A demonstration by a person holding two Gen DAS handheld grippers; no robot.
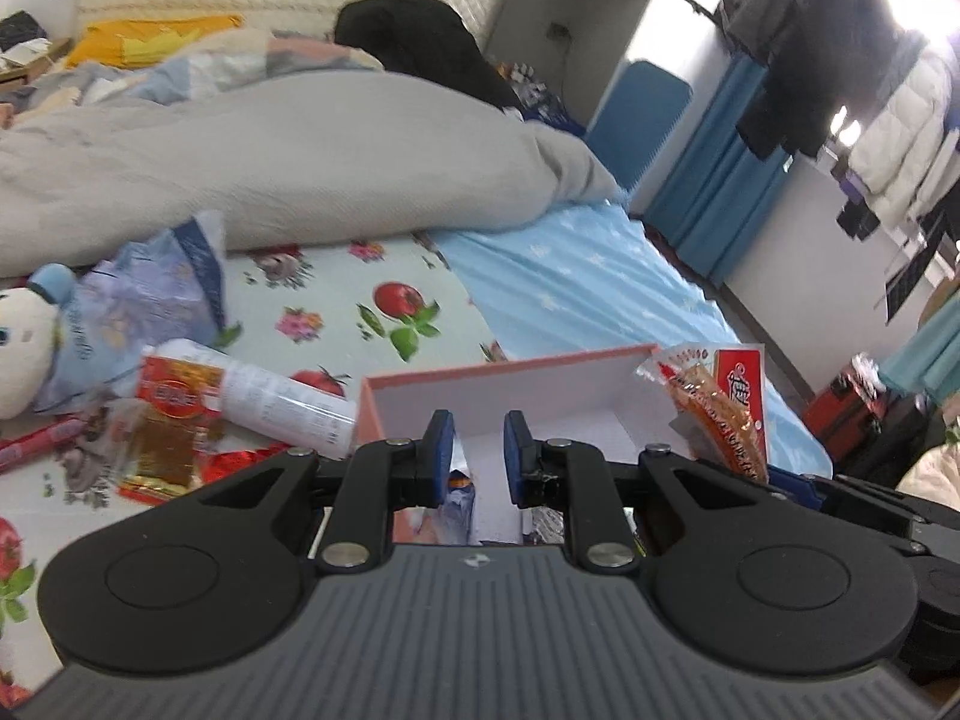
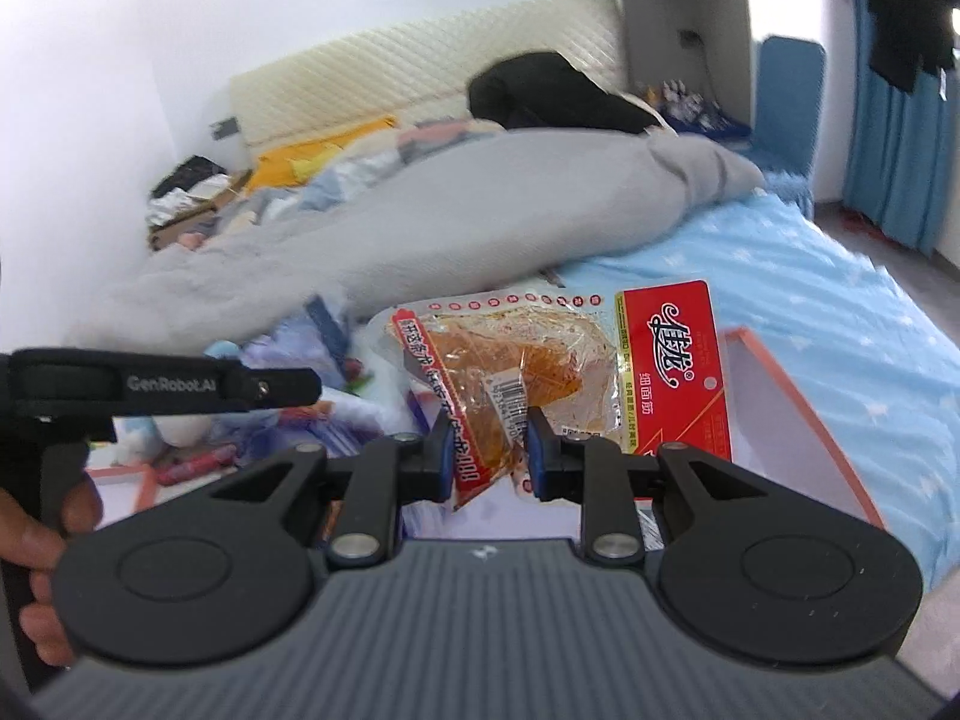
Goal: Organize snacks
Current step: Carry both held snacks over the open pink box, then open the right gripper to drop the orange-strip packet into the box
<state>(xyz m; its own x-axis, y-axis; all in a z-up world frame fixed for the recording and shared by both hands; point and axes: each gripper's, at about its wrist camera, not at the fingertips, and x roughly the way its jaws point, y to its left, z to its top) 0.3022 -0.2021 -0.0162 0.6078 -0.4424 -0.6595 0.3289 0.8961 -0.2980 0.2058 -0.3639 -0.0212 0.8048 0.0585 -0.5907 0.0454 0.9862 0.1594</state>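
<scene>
The bed (image 1: 336, 324) fills both views, a grey duvet (image 1: 288, 150) heaped across its far half, a fruit-and-flower sheet (image 1: 384, 300) on the near left and a blue starred sheet (image 1: 576, 276) running off toward two o'clock. On it, close under both cameras, sits the open pink-edged box (image 1: 510, 387), white inside, with a few wrappers already lying on its floor between the left gripper's arms. At nine o'clock of the box in the left wrist view lies the unsorted heap: a blue-and-white snack bag (image 1: 156, 288), a white tube-shaped packet (image 1: 282, 396), a red-and-gold sachet (image 1: 162, 420) and a plush toy (image 1: 24, 342) at the edge. The left gripper (image 1: 477, 450) hovers over the box's near side with its jaws partly apart and nothing between the blue pads. The right gripper (image 2: 486, 450) is closed on the lower edge of a spicy strip snack packet (image 2: 540, 366), clear-fronted with a red header, held upright above the box, at about three o'clock of the left gripper. The step in hand looks like carrying this packet to the box. Next it likely needs lowering inside the walls, laid flat or stood against a side, before the jaws part; the thin film may cling to a pad, so release should be clean.
</scene>
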